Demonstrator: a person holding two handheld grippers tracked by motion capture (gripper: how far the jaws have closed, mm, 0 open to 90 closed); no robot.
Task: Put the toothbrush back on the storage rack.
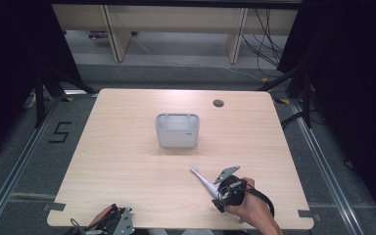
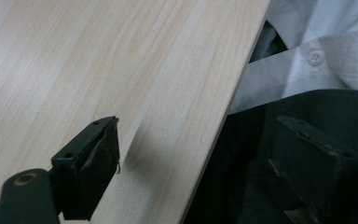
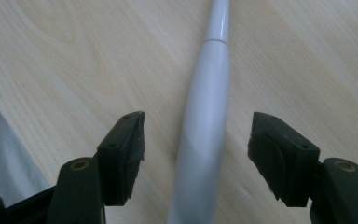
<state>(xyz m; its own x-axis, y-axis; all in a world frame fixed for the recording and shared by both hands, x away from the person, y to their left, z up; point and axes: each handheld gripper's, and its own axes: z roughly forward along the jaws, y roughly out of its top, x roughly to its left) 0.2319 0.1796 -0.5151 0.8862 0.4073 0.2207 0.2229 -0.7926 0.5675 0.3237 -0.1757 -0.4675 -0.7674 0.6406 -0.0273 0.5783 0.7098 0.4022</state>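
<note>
Two grippers worked at the wooden table (image 1: 127,147). Low and right of centre in the high view, the right gripper (image 1: 214,188) sat in the person's hand (image 1: 247,205) over a white electric toothbrush (image 1: 203,180), which lay flat on the wood with its brush head pointing toward the upper left of the frame. In the right gripper view, the right gripper (image 3: 198,149) had its jaws spread wide, one on each side of the toothbrush (image 3: 205,116); a clear gap showed between each pad and the white handle, so the tool was released and gripped nothing. At the bottom left edge of the high view, the left gripper (image 1: 115,220) rested by the near rim of the table. In the left gripper view, the left gripper (image 2: 196,158) stood wide open with nothing between its jaws, one jaw over the table (image 2: 121,70) and the other past its edge, above dark cloth and a white shirt (image 2: 317,51). Near the middle of the high view, well apart from the toothbrush, stood a grey rectangular container (image 1: 177,130); its inside looked bare, though the view was too small to be sure.
</note>
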